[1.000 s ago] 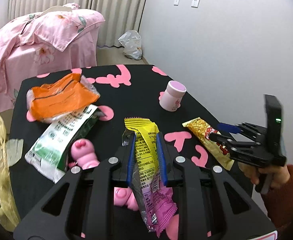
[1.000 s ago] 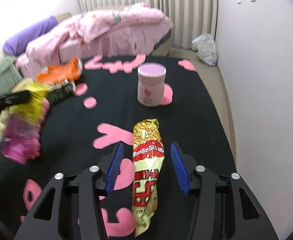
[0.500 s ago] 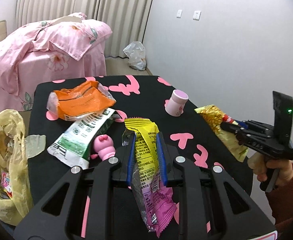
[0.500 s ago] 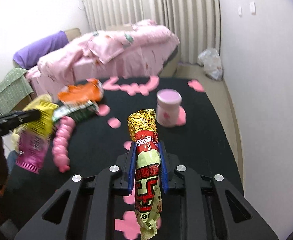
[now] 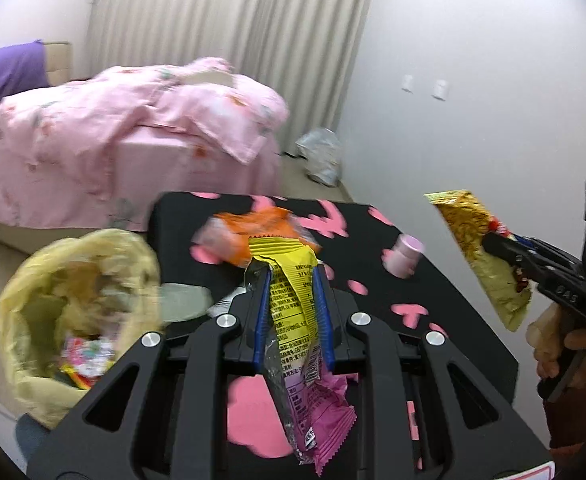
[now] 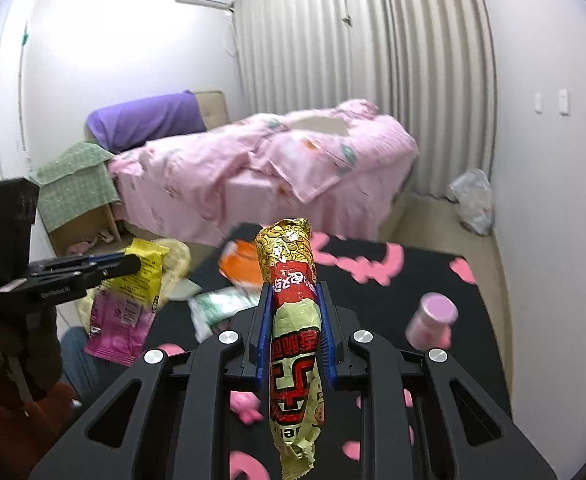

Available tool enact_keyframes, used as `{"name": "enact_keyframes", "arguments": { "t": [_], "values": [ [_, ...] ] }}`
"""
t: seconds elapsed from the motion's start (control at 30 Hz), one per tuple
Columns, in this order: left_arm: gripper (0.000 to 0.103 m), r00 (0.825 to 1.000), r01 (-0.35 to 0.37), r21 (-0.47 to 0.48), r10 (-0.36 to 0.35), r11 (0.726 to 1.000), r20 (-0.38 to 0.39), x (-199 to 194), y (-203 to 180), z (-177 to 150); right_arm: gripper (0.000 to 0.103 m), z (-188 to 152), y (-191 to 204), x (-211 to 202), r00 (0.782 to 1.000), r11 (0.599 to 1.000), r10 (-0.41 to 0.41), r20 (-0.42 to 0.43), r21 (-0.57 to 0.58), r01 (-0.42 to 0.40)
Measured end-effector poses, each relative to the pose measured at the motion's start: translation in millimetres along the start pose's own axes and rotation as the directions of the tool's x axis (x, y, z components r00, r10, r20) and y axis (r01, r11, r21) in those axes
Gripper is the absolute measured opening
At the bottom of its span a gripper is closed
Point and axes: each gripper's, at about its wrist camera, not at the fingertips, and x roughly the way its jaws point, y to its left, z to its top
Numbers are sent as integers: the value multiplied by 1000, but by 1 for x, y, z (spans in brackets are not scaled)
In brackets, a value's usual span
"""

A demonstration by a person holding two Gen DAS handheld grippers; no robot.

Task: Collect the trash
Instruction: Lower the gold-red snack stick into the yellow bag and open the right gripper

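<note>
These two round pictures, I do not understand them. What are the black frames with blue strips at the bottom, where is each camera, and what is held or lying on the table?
There is no robot here. A person holds a hand tool with two fingers in each hand, and a wide-angle camera on each tool looks forward along those fingers. The black frames are the tools themselves.

In the left wrist view, the left gripper is shut on a yellow and pink wrapper. At its right edge you see the right hand with the other tool.

In the right wrist view, the right gripper is shut on a gold and red wrapper.

On the black table with pink shapes lie an orange packet, a green and white packet and a small pink jar. Beside the table stands an open yellow bag with trash inside.
</note>
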Motion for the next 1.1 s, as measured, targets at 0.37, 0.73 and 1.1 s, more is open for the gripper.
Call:
{"name": "enact_keyframes", "arguments": {
  "t": [0.37,0.73,1.1],
  "values": [
    [20,969,-191,-130,208,973,132,-52,93,13,21,30,72,35,992,986,122,16,-112,-120],
    [20,913,-381,-201,402,902,74,-12,185,-11,21,37,113,118,967,957,238,-95,-148,-250],
    [16,908,-393,-280,322,876,-268,43,245,-83,21,43,190,240,880,883,393,-268,-157,-442]
  ]
}}
